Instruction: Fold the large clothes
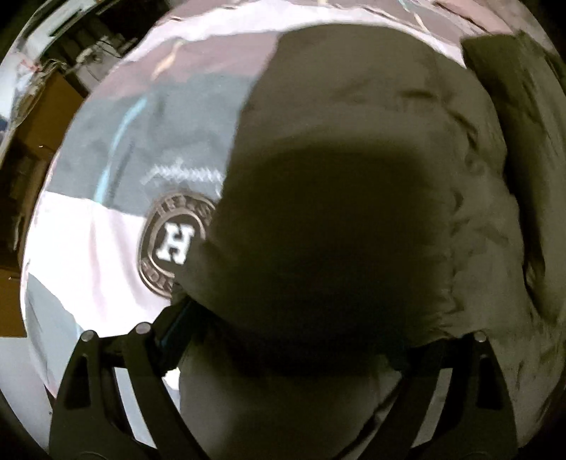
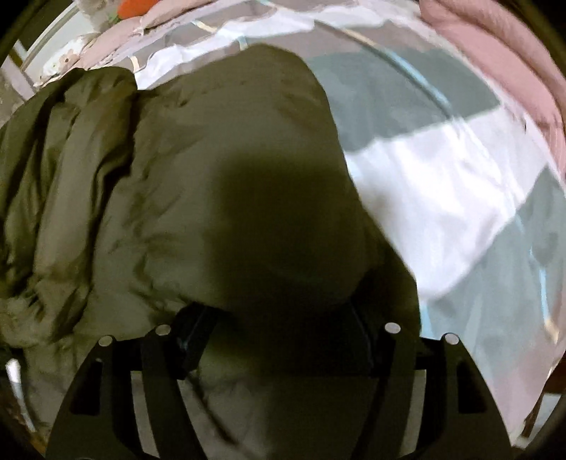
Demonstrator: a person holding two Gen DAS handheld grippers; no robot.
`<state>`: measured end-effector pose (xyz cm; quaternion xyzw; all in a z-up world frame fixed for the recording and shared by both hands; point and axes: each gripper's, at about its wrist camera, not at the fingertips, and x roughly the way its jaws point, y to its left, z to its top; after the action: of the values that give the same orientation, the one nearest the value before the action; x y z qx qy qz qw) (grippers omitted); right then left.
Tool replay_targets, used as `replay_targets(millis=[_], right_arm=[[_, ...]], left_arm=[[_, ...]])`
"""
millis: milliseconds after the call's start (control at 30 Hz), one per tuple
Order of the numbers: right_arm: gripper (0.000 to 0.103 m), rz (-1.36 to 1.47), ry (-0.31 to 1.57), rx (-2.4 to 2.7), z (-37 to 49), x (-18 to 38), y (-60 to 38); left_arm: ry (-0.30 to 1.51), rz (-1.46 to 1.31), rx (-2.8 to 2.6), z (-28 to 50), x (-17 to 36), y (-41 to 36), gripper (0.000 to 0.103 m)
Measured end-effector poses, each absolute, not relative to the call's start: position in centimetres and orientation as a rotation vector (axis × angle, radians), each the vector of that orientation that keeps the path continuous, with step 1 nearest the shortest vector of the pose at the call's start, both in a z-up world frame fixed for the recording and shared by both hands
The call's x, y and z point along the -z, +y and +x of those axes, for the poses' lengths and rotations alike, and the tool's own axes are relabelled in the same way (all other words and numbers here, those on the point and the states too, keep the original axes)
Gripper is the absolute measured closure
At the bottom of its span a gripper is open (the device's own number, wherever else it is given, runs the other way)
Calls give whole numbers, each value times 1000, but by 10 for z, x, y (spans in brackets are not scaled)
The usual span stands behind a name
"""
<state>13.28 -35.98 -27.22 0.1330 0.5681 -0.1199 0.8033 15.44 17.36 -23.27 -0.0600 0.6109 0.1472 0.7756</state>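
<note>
A large olive-green padded jacket (image 1: 353, 148) lies on a bed with a grey-and-white striped cover (image 1: 88, 233). In the left wrist view my left gripper (image 1: 293, 339) has its fingers wide apart with a thick fold of the jacket bulging between and over them; the fingertips are hidden by cloth. In the right wrist view the same jacket (image 2: 219, 134) fills the left and middle, and my right gripper (image 2: 279, 336) also has a puffy fold of it between its spread fingers. Both folds look held up off the bed.
A round "H" logo (image 1: 173, 244) is printed on the bed cover. A pink quilt (image 2: 495, 60) lies at the far right. Pillows and an orange item (image 2: 134, 7) are at the head of the bed. Brown furniture (image 1: 35, 116) stands left of the bed.
</note>
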Motion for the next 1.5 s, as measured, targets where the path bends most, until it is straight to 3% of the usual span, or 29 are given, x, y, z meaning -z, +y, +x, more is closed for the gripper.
replay_targets(millis=[100,267,333,400,500,667,800,867,900,933,967,1033,1300,1500], right_arm=[[32,271,1226,258,126,274,-357],[30,326,1273,153,81,239,-347],[10,399,1240,104,56,222,-349],[4,411,1216,126,24,213,-356],[4,430,1300,202,-27,230,-374],[4,643,1452,257,-70,268,-380],[5,603,1459,222,-71,270,-373],[35,626,1425,199,-75,265,-372],[58,652,1415,176,-80,261,-368],[71,674,1409,146,-82,261,-367],[76,672,1404,129,-82,258,-364],[89,738,1356,68,-82,253,-371],[93,1006,1003,-204,-62,182,-391],[93,1054,807,-326,26,107,-392]], left_arm=[[1341,-172,-324,156,235,181,15],[1331,61,-148,127,207,144,17],[1303,93,-97,107,189,134,10],[1291,53,-57,80,173,136,6],[1371,-77,-13,41,173,149,3],[1606,-361,-19,6,220,178,3],[1682,-333,-43,2,240,176,3],[1702,-370,-31,0,246,177,20],[1711,-419,-18,-2,250,182,38],[1712,-458,-3,-1,255,190,53],[1704,-485,8,-1,254,192,61],[1672,-600,52,-2,249,200,87],[1322,-1038,292,4,198,239,93],[1129,-1220,299,41,163,273,93]])
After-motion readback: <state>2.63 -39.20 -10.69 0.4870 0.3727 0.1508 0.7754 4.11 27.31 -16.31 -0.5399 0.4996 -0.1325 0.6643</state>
